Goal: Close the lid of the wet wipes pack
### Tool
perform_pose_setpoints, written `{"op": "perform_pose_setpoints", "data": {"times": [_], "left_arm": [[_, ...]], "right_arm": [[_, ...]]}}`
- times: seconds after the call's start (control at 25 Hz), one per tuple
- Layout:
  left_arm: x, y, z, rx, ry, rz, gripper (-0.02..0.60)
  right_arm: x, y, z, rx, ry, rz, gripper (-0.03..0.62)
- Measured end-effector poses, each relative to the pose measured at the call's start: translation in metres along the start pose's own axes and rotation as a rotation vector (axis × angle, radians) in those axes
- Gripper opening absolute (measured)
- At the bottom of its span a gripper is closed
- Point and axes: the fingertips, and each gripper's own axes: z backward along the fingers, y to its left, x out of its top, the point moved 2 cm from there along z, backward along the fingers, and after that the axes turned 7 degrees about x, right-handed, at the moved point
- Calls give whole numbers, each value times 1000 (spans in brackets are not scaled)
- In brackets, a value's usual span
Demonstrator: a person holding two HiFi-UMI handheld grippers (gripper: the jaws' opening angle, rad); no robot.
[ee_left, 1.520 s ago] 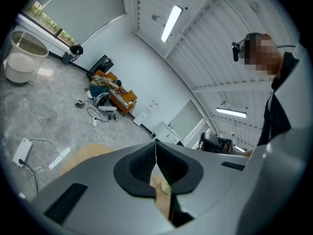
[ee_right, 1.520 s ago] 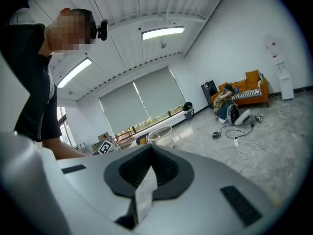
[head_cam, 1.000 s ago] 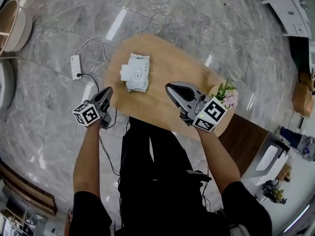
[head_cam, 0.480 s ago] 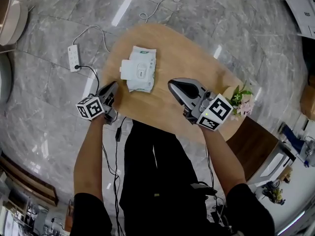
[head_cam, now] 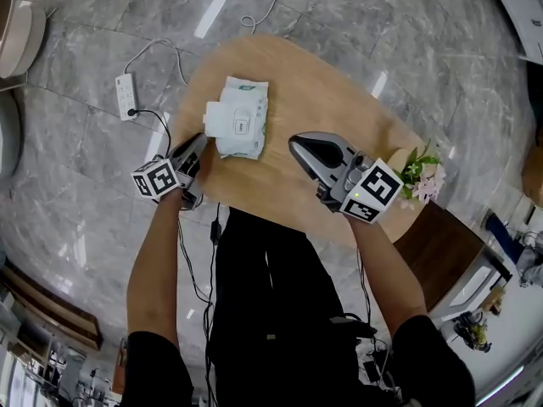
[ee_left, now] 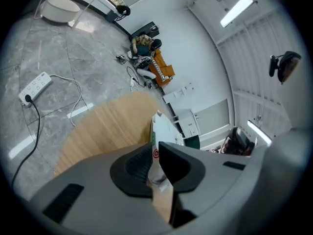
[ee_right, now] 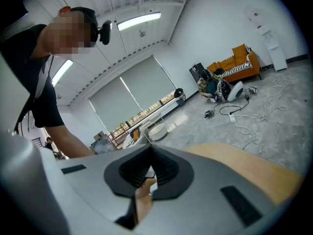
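head view / pack: wet wipes pack (head_cam: 246, 108) lies flat on the wooden table (head_cam: 322, 100), on the far-left part of the top, long axis running away from the person.
head view / lid: white lid (head_cam: 227, 123) looks swung open toward the pack's left side, not seated.
head view / left: left gripper (head_cam: 200, 141) has its tip right at the pack's near-left corner, by the lid.
head view / right: right gripper (head_cam: 294, 147) hangs over the table just right of the pack, apart from it.
head view / clutter: flowers (head_cam: 416, 172) at the table's right rim, power strip (head_cam: 125, 94) on the floor. Both are well apart from the pack.
left gripper view / jaws: drawn in to a thin slit, pinching an edge of the pack. Film or lid flap, can't tell which.
right gripper view / jaws: tips pressed together, nothing held. Table top and floor lie beyond.
handling: my read is light, soft body with slick film, so it slides or buckles under a sideways push. The lid is the only stiff part, thin hinged plastic.
where to hold: pin the pack by the film edge, then press flat on the lid's free edge, opposite the hinge.
risk: off-centre pressure likely just dents the wipes and leaves the lid unlatched.
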Motion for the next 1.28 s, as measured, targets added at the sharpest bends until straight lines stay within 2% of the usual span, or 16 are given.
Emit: {"op": "perform_pose_setpoints", "data": {"times": [0.2,0.36,0.52,0.92,1.12,1.28], "left_arm": [[-3,-3,-4,-16,3,15,61],[3,-8,-3,-6,-25,4,44],[3,-13,0,-27,-40,-6,35],[5,-77,-6,-109,21,-258,40],[-9,-93,-23,-129,78,-312,58],[-18,-96,-33,-130,100,-305,60]], "right_arm": [[2,-1,7,0,5,6,11],[-1,-1,10,-3,10,6,11],[-4,1,15,-2,7,0,11],[-5,1,27,-3,-13,-7,11],[-8,-5,36,-15,-21,-17,11],[-13,-10,43,-22,-22,-28,11]]}}
